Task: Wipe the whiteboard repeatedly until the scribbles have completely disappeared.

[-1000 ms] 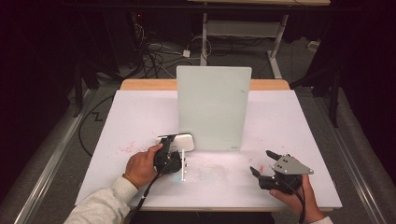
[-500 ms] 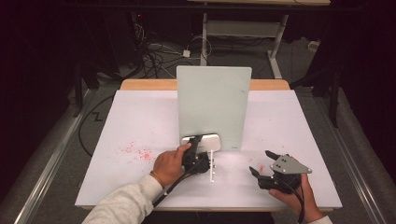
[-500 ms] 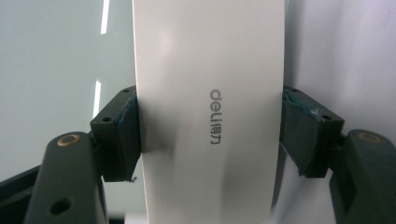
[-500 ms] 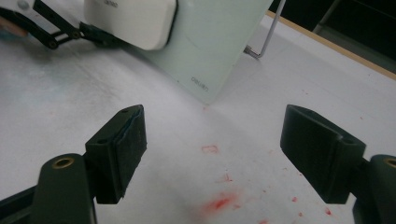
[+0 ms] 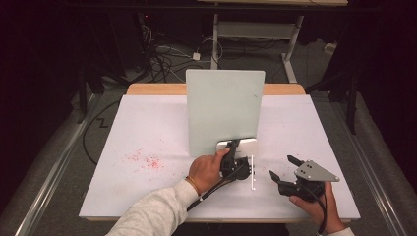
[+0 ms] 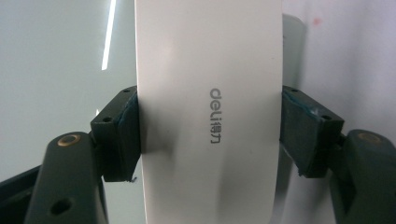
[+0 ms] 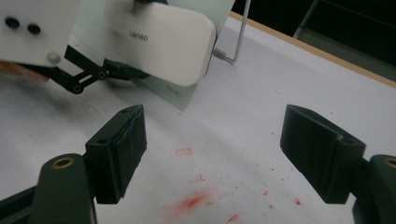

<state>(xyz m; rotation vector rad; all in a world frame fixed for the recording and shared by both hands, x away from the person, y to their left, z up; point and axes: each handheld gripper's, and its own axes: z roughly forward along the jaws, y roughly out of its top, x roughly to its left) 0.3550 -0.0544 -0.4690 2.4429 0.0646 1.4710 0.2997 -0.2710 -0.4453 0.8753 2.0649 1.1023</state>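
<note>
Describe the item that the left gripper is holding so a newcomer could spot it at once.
Start at the pale green board standing upright mid-table. At its lower right corner, the left gripper clamps a white eraser with rounded corners between its fingers. It alone bears the grey "deli" print.

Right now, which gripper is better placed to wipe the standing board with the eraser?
Left. The left gripper is shut on the white eraser, already at the board. The right gripper sits open and empty over the table, off to the side.
</note>
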